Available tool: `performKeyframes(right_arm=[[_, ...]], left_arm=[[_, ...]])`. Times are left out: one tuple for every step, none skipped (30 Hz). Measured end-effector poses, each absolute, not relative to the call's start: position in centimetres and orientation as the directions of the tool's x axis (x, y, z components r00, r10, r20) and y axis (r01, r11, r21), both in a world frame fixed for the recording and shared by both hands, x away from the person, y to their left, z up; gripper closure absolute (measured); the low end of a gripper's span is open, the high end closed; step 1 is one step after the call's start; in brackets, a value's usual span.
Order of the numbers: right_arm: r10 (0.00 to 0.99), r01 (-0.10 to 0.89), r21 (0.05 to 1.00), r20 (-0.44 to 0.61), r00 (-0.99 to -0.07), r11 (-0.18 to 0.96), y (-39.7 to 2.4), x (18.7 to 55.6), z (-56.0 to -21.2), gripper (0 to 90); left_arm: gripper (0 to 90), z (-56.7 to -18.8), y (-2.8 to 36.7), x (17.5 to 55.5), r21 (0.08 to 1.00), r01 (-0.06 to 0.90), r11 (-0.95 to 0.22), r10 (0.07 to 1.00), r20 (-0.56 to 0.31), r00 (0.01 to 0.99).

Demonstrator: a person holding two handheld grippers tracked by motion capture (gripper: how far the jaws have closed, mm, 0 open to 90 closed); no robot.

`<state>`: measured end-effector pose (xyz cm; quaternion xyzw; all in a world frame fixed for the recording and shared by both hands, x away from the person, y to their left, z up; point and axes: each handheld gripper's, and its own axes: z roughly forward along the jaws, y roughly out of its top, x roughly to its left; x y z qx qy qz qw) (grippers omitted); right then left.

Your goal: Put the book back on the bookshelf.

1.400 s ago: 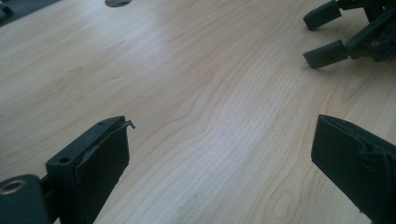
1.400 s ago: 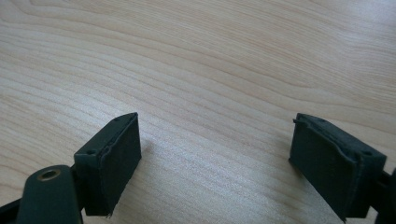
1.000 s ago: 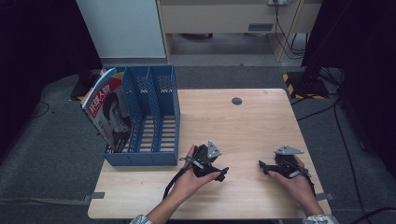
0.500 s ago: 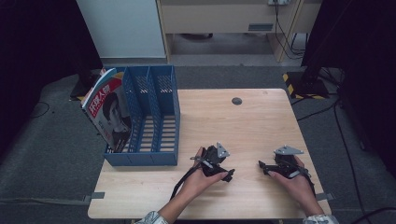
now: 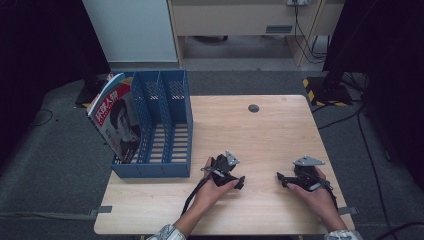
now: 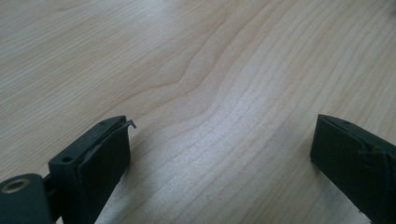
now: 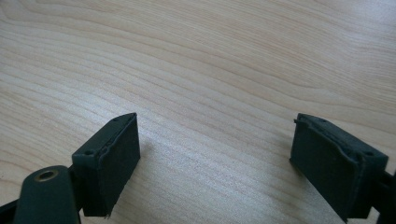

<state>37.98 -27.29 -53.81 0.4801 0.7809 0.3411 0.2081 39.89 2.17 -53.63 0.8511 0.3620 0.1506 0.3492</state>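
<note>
A blue file rack with three slots stands on the left part of the wooden table. A magazine with a portrait cover leans in its leftmost slot. My left gripper rests low on the table near the front, right of the rack, held by a hand. In the left gripper view its jaws stand wide apart over bare wood. My right gripper lies near the front right, pointing left. In the right gripper view this gripper is open, with nothing between the jaws.
A small dark round disc sits near the table's far edge. Pale cabinets stand beyond the table, with cables and a yellow-black striped base on the floor at the right.
My left gripper has shifted a little to the right and turned slightly on the table. The right gripper has barely moved.
</note>
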Motion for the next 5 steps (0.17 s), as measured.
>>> performKeyframes(right_arm=[[0.892, 0.608, 0.733, 0.002, -0.453, 0.306, -27.29, 37.98, -53.81, 16.0], [0.892, 0.608, 0.733, 0.002, -0.453, 0.307, -27.29, 37.98, -53.81, 15.9], [0.892, 0.608, 0.733, 0.002, -0.453, 0.307, -27.29, 37.98, -53.81, 16.0], [0.892, 0.608, 0.733, 0.002, -0.453, 0.306, -27.28, 37.99, -53.81, 16.0], [0.892, 0.61, 0.732, 0.005, -0.451, 0.304, -27.27, 37.98, -53.79, 15.9]], left_arm=[[3.9, -53.73, 2.25, 39.93, 0.707, 0.514, -0.486, 0.724, -0.004, 0.69], [3.5, -53.73, 2.27, 39.96, 0.707, 0.515, -0.485, 0.725, -0.005, 0.689], [3.4, -53.73, 2.27, 39.97, 0.707, 0.515, -0.485, 0.724, -0.006, 0.69], [3.3, -53.72, 2.26, 39.98, 0.706, 0.515, -0.486, 0.724, -0.005, 0.69], [3.1, -53.73, 2.27, 39.98, 0.705, 0.516, -0.486, 0.725, -0.006, 0.689]])
